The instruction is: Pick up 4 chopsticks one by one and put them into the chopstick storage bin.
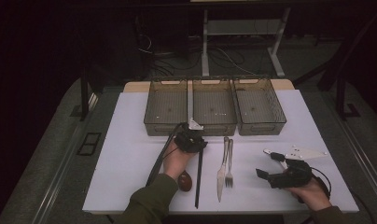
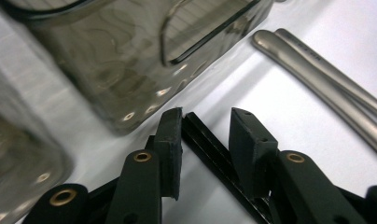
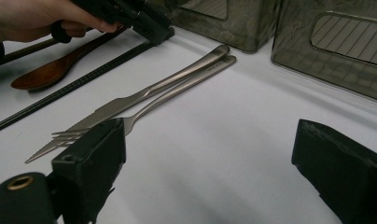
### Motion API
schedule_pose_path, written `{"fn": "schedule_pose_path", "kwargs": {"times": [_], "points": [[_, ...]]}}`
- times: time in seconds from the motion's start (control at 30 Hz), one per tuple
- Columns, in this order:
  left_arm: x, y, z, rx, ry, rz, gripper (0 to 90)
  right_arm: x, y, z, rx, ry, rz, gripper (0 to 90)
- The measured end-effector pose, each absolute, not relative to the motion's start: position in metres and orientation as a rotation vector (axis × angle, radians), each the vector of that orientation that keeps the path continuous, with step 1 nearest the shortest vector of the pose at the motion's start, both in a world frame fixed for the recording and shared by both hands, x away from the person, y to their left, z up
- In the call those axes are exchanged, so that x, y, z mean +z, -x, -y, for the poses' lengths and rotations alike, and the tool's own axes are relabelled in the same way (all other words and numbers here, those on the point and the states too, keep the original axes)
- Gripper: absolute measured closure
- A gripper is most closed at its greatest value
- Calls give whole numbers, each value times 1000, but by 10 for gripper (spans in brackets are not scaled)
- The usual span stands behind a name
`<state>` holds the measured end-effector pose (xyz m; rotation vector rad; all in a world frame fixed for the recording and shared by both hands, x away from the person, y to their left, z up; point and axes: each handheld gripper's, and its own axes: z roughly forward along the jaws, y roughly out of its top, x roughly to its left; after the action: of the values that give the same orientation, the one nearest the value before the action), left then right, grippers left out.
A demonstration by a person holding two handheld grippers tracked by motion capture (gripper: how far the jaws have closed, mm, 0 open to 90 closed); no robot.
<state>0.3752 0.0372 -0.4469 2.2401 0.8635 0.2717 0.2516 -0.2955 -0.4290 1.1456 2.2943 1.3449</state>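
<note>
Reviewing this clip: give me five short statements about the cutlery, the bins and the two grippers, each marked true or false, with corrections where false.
1. The left gripper has the black chopsticks between its jaws. True; whether the pads press on them cannot be told.
2. The knife and the fork lie inside the middle bin. False: they lie side by side on the white table, in front of the bins.
3. The right gripper is clamped on the fork. False: its jaws stand wide apart with nothing between them.
4. Three bins stand in a row at the far side of the table. True.
5. A wooden spoon lies near the person's left hand. True.
</note>
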Motion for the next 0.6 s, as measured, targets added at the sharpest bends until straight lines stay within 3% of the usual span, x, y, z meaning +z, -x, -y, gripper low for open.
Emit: {"fn": "schedule_pose_path", "kwargs": {"times": [0.6], "points": [[-447,-374,-9,225,-2252,-818,674,-429,-252,295,1346,-1144,-2299,96]]}}
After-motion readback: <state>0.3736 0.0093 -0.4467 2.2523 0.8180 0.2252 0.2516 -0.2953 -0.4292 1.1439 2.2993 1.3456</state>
